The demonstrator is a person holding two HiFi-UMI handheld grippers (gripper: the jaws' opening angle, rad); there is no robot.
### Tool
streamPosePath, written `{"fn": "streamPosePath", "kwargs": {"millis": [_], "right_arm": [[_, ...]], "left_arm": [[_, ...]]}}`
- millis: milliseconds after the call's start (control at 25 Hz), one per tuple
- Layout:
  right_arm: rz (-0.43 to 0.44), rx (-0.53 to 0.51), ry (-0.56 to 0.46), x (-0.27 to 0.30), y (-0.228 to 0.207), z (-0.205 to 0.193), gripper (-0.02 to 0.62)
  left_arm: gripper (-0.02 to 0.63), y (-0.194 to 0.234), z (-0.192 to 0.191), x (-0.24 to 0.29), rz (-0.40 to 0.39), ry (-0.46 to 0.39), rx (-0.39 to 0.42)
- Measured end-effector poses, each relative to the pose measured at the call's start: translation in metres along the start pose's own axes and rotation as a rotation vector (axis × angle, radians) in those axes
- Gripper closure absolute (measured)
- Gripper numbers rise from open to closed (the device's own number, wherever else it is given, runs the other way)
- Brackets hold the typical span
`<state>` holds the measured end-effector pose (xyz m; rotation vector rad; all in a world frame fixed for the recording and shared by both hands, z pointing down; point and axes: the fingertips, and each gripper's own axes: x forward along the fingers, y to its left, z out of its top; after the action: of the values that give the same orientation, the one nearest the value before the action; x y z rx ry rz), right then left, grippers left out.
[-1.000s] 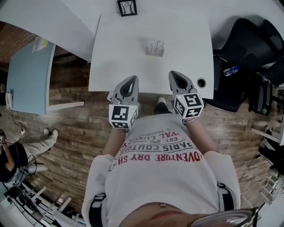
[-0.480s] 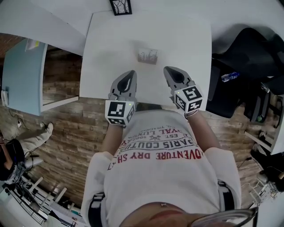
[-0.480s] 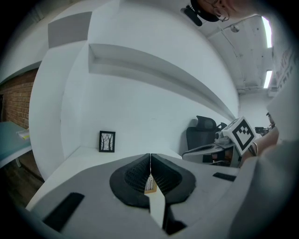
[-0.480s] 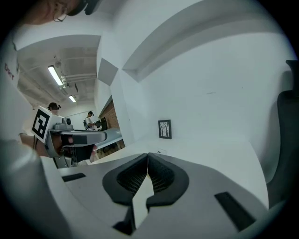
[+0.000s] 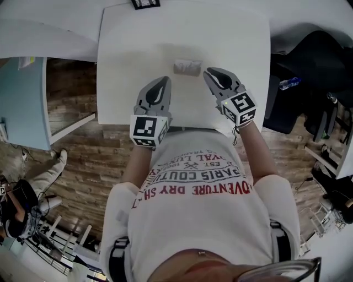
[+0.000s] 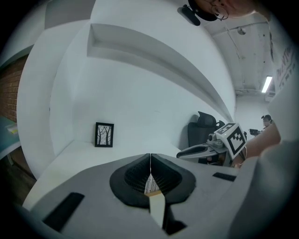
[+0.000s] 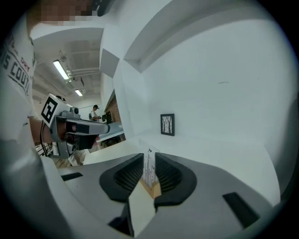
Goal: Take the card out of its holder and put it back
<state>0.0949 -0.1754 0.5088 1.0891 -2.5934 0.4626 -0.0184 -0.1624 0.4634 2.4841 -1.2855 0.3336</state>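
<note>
- An office, by the look of it — white bench (image 5: 138, 44), black office chair (image 5: 314, 55) beside it, pale-blue desk (image 5: 22, 104) nearby.
- Wood-plank floor (image 5: 94, 160), strip lights (image 7: 60, 70) overhead, small framed picture (image 6: 104, 135).

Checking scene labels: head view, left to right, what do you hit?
Pale blue tabletop → left gripper → card holder → right gripper (jaws opening, holder just ahead, not gripped) → bottle. Picture frame skipped: overlaps the left gripper's span.

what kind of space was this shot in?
Likely an office or lab workspace: a white table, a black office chair beside it, ceiling strip lights, and a small framed picture on the table.
</note>
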Motion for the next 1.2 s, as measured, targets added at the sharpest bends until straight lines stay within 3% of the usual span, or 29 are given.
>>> {"fn": "streamPosePath", "kwargs": {"millis": [80,120,360,680,880,1200], "right_arm": [[0.054,-0.023,0.033,0.01,-0.001,-0.006,0.412],[0.08,-0.037,0.05,0.014,-0.001,-0.009,0.405],[0.225,-0.126,0.112,0.029,-0.009,-0.014,0.405],[0.392,-0.169,0.168,0.043,-0.005,-0.015,0.413],[0.466,-0.183,0.198,0.052,-0.003,-0.022,0.502],[0.532,-0.239,0.243,0.055,-0.002,-0.034,0.548]], "left_arm": [[0.581,0.004,-0.005,0.004,-0.004,0.012,-0.009],[0.581,0.005,-0.008,0.005,-0.005,0.018,-0.013],[0.581,0.012,-0.017,0.016,0.01,0.051,-0.018],[0.581,0.018,-0.024,0.028,0.006,0.085,-0.005],[0.581,0.022,-0.025,0.033,0.012,0.099,-0.007],[0.581,0.02,-0.031,0.035,0.016,0.122,-0.012]]}}
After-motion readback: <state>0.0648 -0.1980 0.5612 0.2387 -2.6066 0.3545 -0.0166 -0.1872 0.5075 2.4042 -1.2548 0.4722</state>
